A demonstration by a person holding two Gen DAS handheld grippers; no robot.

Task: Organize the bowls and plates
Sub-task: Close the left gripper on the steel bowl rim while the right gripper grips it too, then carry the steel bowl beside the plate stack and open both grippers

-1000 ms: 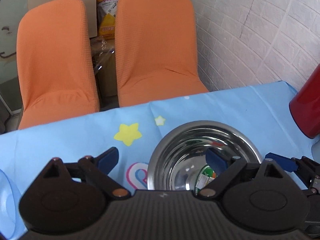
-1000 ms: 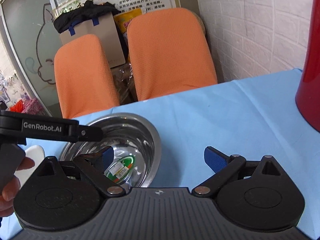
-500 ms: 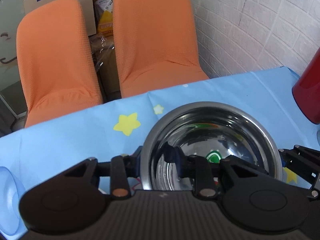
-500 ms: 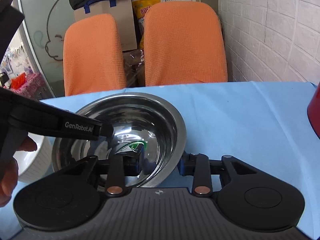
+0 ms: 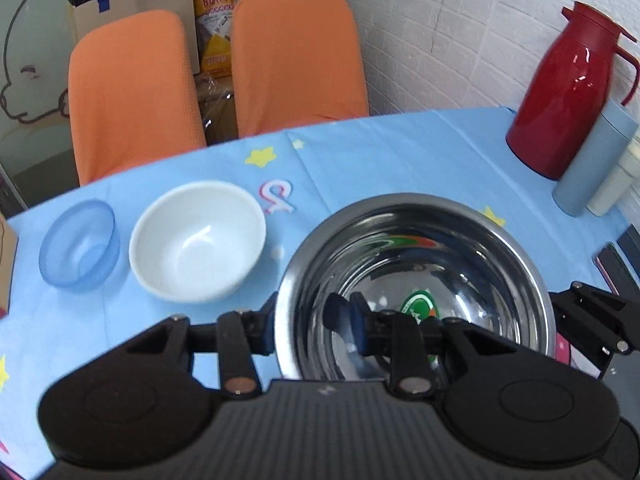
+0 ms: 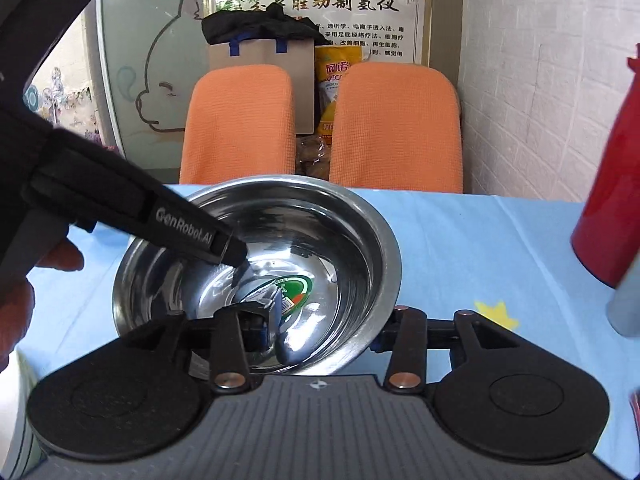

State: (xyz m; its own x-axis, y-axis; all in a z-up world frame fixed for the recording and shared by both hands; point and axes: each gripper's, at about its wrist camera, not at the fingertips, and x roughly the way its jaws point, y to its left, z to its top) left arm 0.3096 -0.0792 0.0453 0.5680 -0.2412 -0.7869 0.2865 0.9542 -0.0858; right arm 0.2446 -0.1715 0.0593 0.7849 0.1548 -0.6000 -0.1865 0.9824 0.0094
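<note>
A steel bowl with a green sticker inside is held above the blue tablecloth by both grippers. My left gripper is shut on its left rim, one finger inside and one outside. My right gripper is shut on its right rim in the same way; the bowl fills that view's middle. A white bowl and a small blue translucent bowl stand on the cloth to the left of the steel bowl.
A red thermos jug and a pale blue tumbler stand at the right by the white brick wall. Two orange chairs stand behind the table's far edge. A phone-like dark object lies at the right.
Both grippers closed on the steel bowl's rim and lifted it up and back from the table; the white and blue bowls came into the left wrist view.
</note>
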